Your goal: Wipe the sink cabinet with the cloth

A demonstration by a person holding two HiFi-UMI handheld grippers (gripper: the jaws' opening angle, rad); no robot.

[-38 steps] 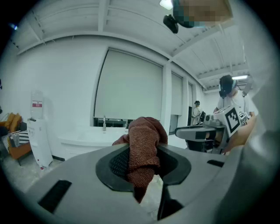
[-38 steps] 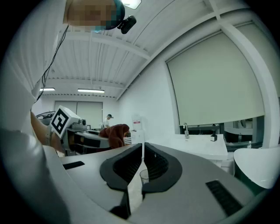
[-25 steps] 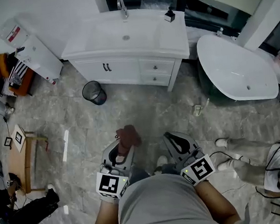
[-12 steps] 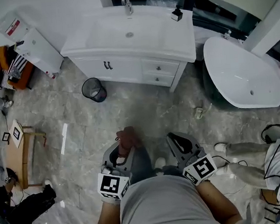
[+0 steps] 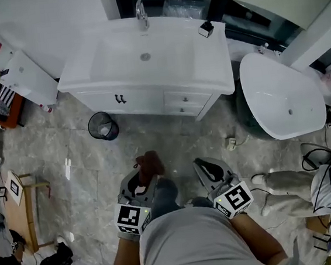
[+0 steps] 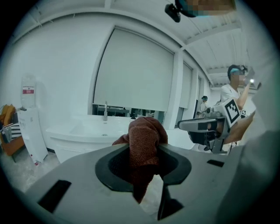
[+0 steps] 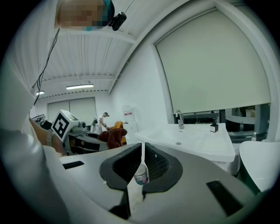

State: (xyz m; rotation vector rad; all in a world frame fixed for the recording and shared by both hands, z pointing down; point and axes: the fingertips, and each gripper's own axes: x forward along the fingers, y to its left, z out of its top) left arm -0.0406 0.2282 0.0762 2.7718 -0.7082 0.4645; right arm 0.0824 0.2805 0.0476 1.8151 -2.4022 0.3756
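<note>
The white sink cabinet with its faucet stands ahead across the grey tiled floor; it also shows in the left gripper view and the right gripper view. My left gripper is held low in front of my body, shut on a reddish-brown cloth. The cloth bulges up between the left gripper's jaws. My right gripper is beside it, and the right gripper is shut with nothing in it. Both are well short of the cabinet.
A black waste bin stands on the floor at the cabinet's left front. A white bathtub is at the right, a white dispenser at the left. Another person and cables are at the far right, a wooden stool at the left.
The cabinet has grown larger and nearer in the head view as I moved toward it. Both grippers keep their pose, the left still holding the cloth.
</note>
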